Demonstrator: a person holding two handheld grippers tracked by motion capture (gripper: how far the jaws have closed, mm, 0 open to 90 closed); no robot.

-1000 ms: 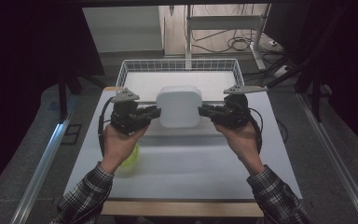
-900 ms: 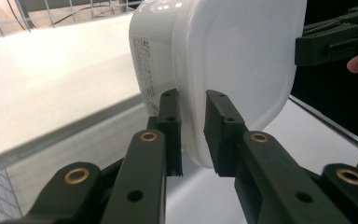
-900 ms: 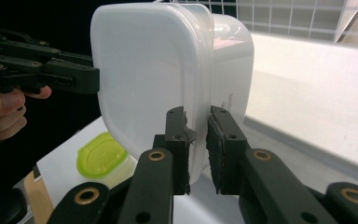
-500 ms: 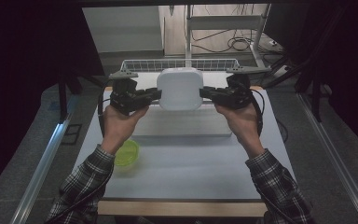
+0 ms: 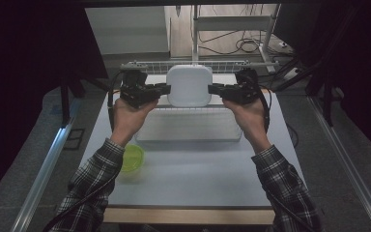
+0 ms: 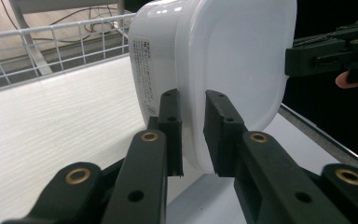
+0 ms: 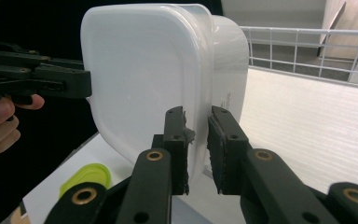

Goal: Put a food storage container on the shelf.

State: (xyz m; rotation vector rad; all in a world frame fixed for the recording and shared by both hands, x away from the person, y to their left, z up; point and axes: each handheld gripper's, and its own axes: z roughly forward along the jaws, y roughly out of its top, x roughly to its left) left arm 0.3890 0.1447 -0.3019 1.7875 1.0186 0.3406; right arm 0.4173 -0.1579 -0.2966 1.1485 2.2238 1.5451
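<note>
Two grippers, left gripper [image 5: 165,89] and right gripper [image 5: 211,90], each have their jaws clamped on opposite rims of the white square plastic container [image 5: 189,85], held aloft at upper centre above the desk [image 5: 193,169].

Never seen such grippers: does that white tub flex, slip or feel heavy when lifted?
Probably light: the tub hangs in the air between the left gripper and right gripper, pinched only at its rim. Smooth glossy plastic could slip. The thin rim may flex slightly.

White table [image 5: 188,179] on grey floor [image 5: 24,159], dark room both sides. Far: metal shelf frame [image 5: 195,19], cables [image 5: 232,46], pale wall [image 5: 125,29].
</note>
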